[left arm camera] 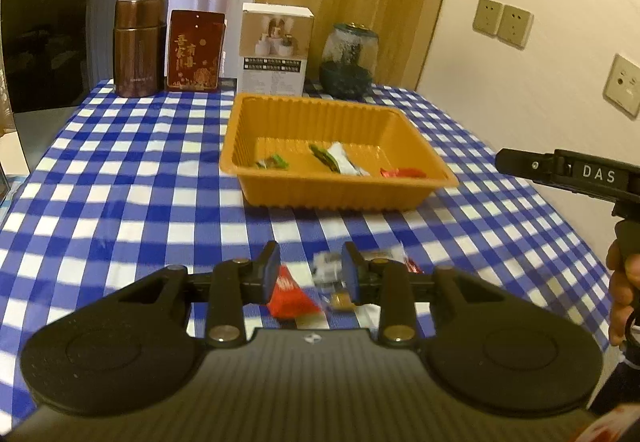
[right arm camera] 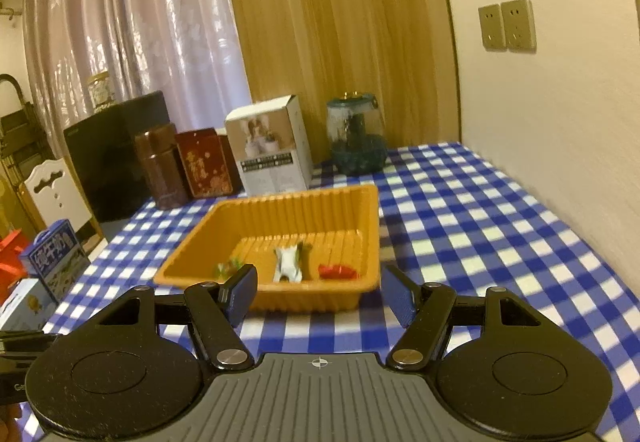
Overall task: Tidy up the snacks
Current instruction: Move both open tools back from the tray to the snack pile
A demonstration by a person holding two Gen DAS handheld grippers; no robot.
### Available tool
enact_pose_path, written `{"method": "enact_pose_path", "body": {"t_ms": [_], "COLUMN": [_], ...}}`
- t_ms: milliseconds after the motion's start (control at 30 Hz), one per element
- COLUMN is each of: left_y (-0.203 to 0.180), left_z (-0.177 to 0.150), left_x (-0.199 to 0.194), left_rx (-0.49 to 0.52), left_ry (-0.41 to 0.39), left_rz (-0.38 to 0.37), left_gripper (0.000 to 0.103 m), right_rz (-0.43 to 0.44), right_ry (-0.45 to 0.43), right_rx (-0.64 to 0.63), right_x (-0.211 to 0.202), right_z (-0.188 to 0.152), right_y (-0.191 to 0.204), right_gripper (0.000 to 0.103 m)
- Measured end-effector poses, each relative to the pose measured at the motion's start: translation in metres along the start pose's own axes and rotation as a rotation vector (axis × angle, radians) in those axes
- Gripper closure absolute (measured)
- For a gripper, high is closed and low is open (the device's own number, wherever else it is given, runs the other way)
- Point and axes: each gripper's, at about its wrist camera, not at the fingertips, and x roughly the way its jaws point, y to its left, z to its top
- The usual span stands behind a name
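Loose sweets below my left gripper (left arm camera: 310,274), jaws narrow, empty.
Red crinkly foil-wrapped sweet (left arm camera: 289,294): light, slippery; pinch mid-body. Right gripper (right arm camera: 320,294) jaws wide, empty.

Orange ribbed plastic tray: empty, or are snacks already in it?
Not empty. The orange ribbed plastic tray holds a green-wrapped candy, a white and green packet and a red-wrapped candy on its floor.
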Motion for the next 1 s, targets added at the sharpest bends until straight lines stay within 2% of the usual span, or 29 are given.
{"method": "enact_pose_path", "body": {"t_ms": [300, 500, 633, 733, 867, 1000], "left_y": [-0.01, -0.013, -0.012, -0.008, -0.003, 0.003], "left_z": [-0.027, -0.039, -0.043, -0.044, -0.045, -0.043], "left_x": [-0.02, -0.025, -0.026, -0.021, -0.014, -0.006], "left_rx": [-0.006, -0.006, 0.0, -0.005, -0.007, -0.011], "left_ry": [0.029, 0.047, 0.048, 0.055, 0.06, 0.062], "left_rz": [0.009, 0.013, 0.02, 0.03, 0.045, 0.05], "left_gripper": [0.071, 0.063, 0.057, 0.056, 0.047, 0.044], "right_rz": [0.007, 0.037, 0.046, 0.058, 0.06, 0.072], "right_ry": [0.056, 0.073, 0.13, 0.138, 0.174, 0.2], "right_rx": [-0.018, -0.059, -0.068, -0.082, -0.082, -0.107], "right_x": [-0.025, -0.033, -0.025, -0.017, -0.002, 0.01], "right_z": [-0.034, -0.061, -0.081, -0.082, -0.084, -0.088], "right_y": [0.004, 0.004, 0.006, 0.007, 0.008, 0.011], "right_gripper": [0.034, 0.034, 0.034, 0.034, 0.034, 0.034]}}
